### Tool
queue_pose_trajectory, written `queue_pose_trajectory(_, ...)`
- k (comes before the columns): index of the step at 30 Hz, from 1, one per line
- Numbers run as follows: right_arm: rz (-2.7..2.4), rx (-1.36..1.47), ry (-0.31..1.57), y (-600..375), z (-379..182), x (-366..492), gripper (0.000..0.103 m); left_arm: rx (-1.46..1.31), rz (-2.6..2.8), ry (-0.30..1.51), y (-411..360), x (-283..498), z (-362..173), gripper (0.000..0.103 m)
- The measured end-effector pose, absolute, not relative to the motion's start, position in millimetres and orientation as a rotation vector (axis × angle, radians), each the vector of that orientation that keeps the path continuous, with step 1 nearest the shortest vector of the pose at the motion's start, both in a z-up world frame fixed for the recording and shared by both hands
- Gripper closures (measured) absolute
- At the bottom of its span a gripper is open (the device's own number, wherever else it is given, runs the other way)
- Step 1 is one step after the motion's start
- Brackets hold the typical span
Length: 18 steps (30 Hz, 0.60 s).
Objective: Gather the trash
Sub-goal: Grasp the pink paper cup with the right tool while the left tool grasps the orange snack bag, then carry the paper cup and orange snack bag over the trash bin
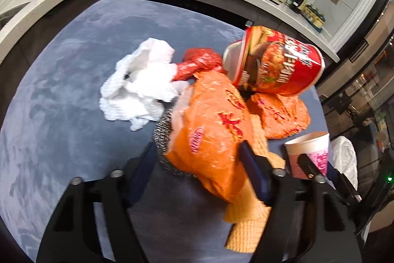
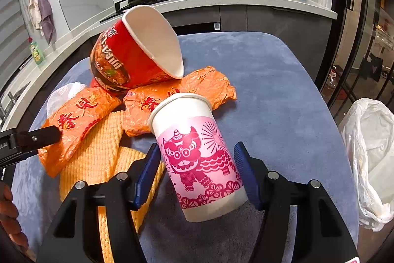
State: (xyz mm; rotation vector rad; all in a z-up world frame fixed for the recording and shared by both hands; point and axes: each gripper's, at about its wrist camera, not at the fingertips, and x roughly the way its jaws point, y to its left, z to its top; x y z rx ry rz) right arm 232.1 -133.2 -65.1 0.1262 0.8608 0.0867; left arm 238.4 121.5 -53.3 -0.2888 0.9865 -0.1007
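On the blue-grey table (image 1: 61, 90) lies a heap of trash. My left gripper (image 1: 197, 159) is shut on a crumpled orange plastic bag (image 1: 211, 134); its left pad also meets a steel scourer (image 1: 162, 134) at the bag's edge. My right gripper (image 2: 197, 147) is shut on a tilted white paper cup with a pink lion print (image 2: 194, 154). Behind them, a red instant-noodle cup (image 2: 130, 58) lies on its side over a second orange bag (image 2: 182, 95). White paper towels (image 1: 138, 83) and a red bag (image 1: 197, 61) lie to the left.
A yellow waffle cloth (image 2: 98, 152) lies under the orange bags. A white plastic bag (image 2: 369, 152) hangs beyond the table's right edge. A kitchen counter (image 2: 246, 1) with stove, pans and bottles runs behind the table. A person's hand (image 2: 9, 213) shows at the lower left.
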Motion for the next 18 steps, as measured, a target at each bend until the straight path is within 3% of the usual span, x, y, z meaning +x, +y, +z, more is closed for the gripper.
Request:
queue_pose_trajectory(3,0.088,0.122,0.848,-131.2,-61.0,227.0,0.049,-0.267,-0.115,0.979,115.6,236.7,-52.2,0.060)
queue_pose_trajectory(6,0.085,0.129,0.830,-131.8,-53.7,219.7,0.049,-0.259,-0.119,0.967,114.0,234.5,-49.2,0.067)
queue_pose_trajectory(18,0.054,0.179,0.759,-144.3,-17.8,180.0,0.049,-0.242,-0.115,0.808,127.4,189.8,11.1,0.070)
